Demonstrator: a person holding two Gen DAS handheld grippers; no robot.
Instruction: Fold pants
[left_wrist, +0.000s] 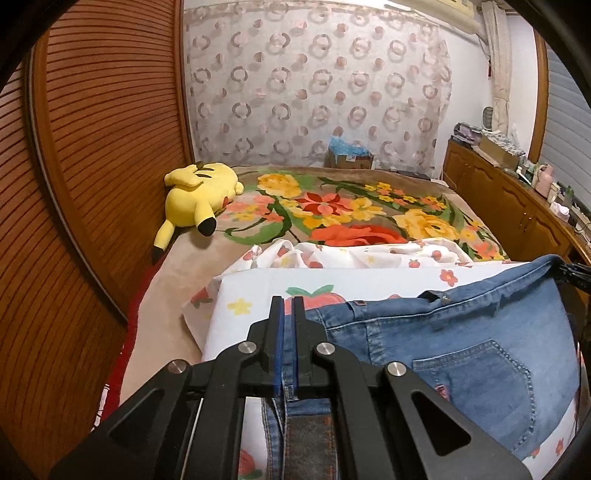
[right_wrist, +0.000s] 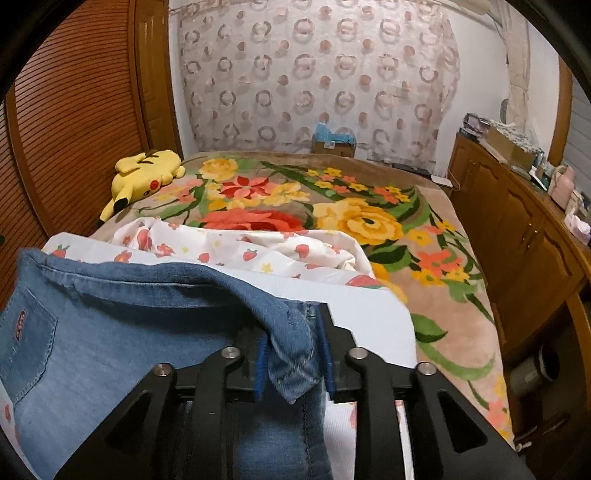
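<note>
Left gripper (left_wrist: 287, 306): jaws narrow, pressed together on a thin edge of the jeans (left_wrist: 461, 343), at about 6 o'clock in the left wrist view

Right gripper (right_wrist: 293, 332): jaws a little apart, a thick bunch of denim between them; I cannot tell if the pads press on it or only stand around it

Pants: the jeans (right_wrist: 122, 332) hang between the two grippers, waistband side up, back pocket (left_wrist: 491, 384) visible, above the strawberry sheet (left_wrist: 258, 291) at the near end of the bed (right_wrist: 461, 332)

Surroundings: crumpled part of the sheet at 12 o'clock, yellow plush toy (left_wrist: 199, 192) at 10 o'clock, wooden cabinet (right_wrist: 524, 236) at 3 o'clock

Risk, right corner: if the grip is loose, the heavy denim can slip out, and the waistband then drops on one side

Risk, uneven fold: with only the left side held, the fold line becomes oblique and the legs do not lie one on another

Risk, sheet: I judge that the low fabric can drag the loose sheet and make wrinkles under the fold
</note>
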